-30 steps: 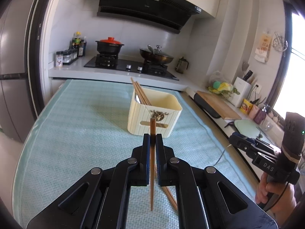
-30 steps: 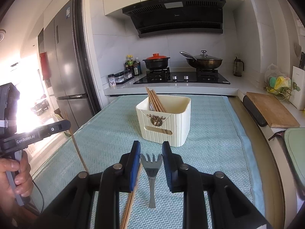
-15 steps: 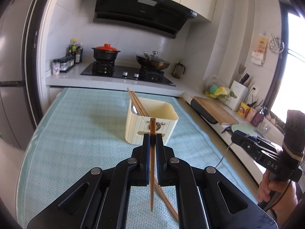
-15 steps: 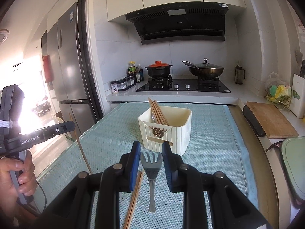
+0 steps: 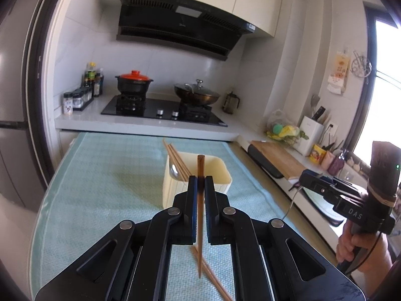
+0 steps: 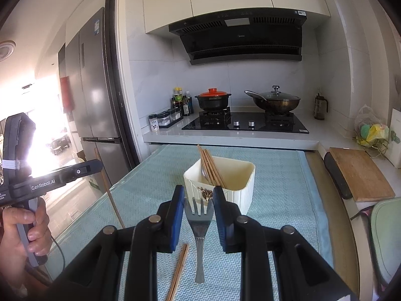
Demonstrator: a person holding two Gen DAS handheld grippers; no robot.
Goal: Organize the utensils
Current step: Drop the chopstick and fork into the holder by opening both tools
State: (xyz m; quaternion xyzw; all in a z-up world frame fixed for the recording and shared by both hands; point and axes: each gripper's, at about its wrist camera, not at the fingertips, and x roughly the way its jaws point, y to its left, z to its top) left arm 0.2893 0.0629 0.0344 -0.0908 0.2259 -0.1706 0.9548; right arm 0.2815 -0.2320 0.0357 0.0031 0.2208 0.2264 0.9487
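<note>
1. Your left gripper (image 5: 200, 184) is clamped on one upright chopstick (image 5: 200, 215), lifted clear of the teal mat (image 5: 100, 188).
2. Your right gripper (image 6: 199, 200) pinches a fork (image 6: 199, 222) by its head, handle hanging down.
3. The cream utensil holder (image 6: 239, 188) stands just ahead of both grippers, chopsticks (image 6: 210, 166) already inside.
4. Loose chopsticks (image 6: 178, 268) lie on the mat beneath the grippers.

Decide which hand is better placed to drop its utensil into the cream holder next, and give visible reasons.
Probably the left. The left gripper pinches its chopstick upright, top right before the cream holder. The right gripper clamps a fork, prongs forward, handle hanging below.
</note>
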